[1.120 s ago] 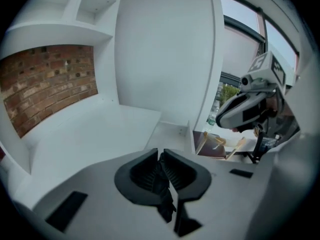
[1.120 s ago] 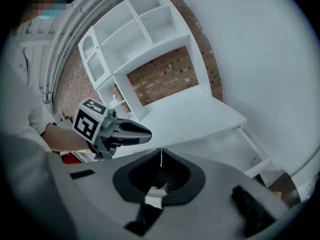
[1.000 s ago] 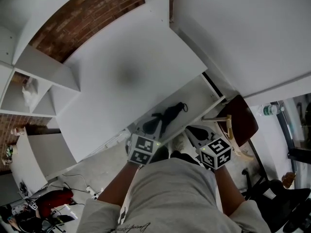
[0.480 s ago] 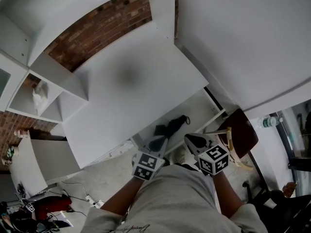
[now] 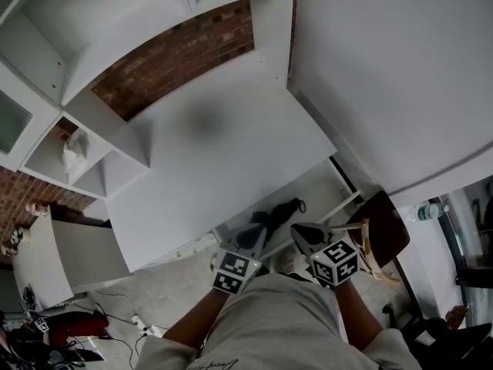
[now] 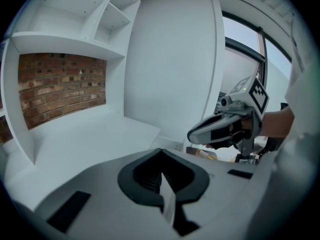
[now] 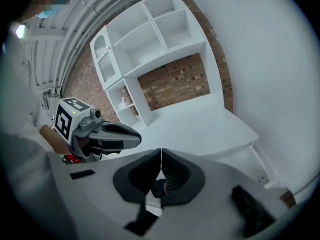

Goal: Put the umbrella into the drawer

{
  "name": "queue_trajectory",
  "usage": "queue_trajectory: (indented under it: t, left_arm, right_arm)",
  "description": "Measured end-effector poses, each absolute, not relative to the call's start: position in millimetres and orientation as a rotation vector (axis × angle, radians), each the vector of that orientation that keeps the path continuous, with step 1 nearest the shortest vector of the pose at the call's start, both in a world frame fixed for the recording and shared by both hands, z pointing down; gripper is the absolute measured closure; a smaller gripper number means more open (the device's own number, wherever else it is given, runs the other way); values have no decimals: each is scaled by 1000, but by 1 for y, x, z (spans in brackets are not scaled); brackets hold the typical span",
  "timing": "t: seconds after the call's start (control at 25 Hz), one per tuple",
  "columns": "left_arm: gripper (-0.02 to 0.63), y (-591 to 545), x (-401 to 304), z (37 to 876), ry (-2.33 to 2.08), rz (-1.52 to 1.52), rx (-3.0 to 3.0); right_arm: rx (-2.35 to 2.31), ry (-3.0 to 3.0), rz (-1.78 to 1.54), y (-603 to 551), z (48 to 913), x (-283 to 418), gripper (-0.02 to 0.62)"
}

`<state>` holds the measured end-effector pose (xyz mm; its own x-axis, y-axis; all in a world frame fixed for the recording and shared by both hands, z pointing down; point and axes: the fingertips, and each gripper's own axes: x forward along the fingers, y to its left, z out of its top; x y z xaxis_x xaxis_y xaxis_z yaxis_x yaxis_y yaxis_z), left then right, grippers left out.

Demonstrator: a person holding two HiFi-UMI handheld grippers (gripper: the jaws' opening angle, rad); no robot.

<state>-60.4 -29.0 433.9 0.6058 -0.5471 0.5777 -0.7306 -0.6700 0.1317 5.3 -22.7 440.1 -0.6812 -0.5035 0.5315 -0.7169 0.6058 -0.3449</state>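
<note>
A black folded umbrella (image 5: 273, 213) lies inside the open white drawer (image 5: 337, 205) under the desk (image 5: 223, 153). My left gripper (image 5: 250, 240) hangs just in front of the drawer's near edge, shut, with nothing between its jaws (image 6: 161, 151). My right gripper (image 5: 302, 235) is beside it on the right, also shut and empty (image 7: 161, 151). A dark part of the umbrella (image 7: 159, 188) shows below the right gripper's jaws. Each gripper appears in the other's view: the right gripper (image 6: 215, 129) and the left gripper (image 7: 107, 134).
White shelf units (image 5: 77, 153) stand at the desk's left, against a brick wall (image 5: 177, 60). A large white panel (image 5: 400, 75) rises on the right. A brown chair (image 5: 384, 205) stands right of the drawer. Cables and a red object (image 5: 69, 326) lie on the floor.
Both grippers have drawn back from the umbrella in the drawer and risen toward the person. The umbrella stays lying in the drawer.
</note>
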Motion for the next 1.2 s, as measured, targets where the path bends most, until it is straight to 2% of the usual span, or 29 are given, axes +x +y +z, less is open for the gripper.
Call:
queue_trajectory:
  t: [1.2]
  left_arm:
    - [591,-42,-59,440,-1044,749,2470]
  right_arm:
    - [955,-2435,770,-35,448,9,568]
